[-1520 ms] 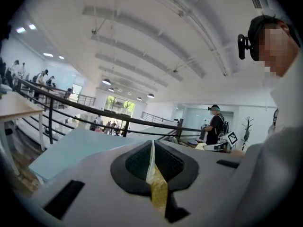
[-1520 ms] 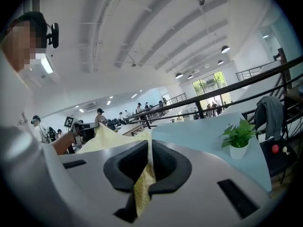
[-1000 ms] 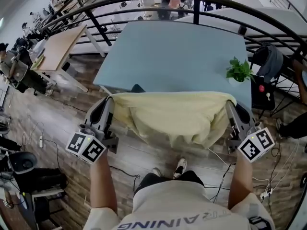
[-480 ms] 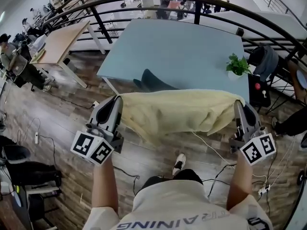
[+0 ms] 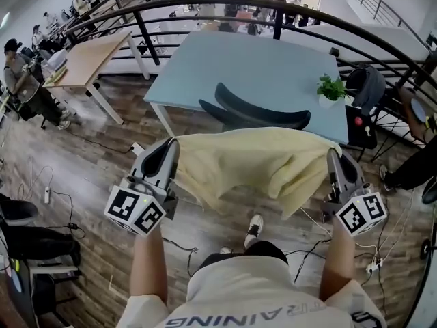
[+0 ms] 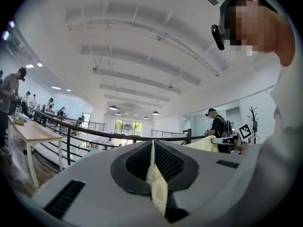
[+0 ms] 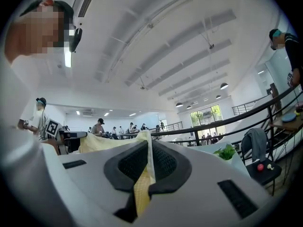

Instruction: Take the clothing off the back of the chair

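Observation:
A pale yellow garment (image 5: pixel 256 162) hangs stretched between my two grippers in the head view, clear of the dark chair back (image 5: pixel 259 117) that shows just beyond it. My left gripper (image 5: pixel 174 145) is shut on the garment's left corner, and the cloth (image 6: pixel 156 183) is pinched between its jaws in the left gripper view. My right gripper (image 5: pixel 332 152) is shut on the right corner, with yellow cloth (image 7: pixel 141 183) caught between its jaws. The garment sags in the middle above the wooden floor.
A light blue table (image 5: pixel 259 67) stands behind the chair with a small potted plant (image 5: pixel 331 87) on its right part. A black curved railing (image 5: pixel 205 5) runs beyond it. A wooden desk (image 5: pixel 85 60) is at left. Cables (image 5: pixel 307 258) and my shoe (image 5: pixel 254 229) lie on the floor.
Both grippers have drawn back toward me with the garment. It has come off the chair back, which was hidden a second ago and now shows in full.

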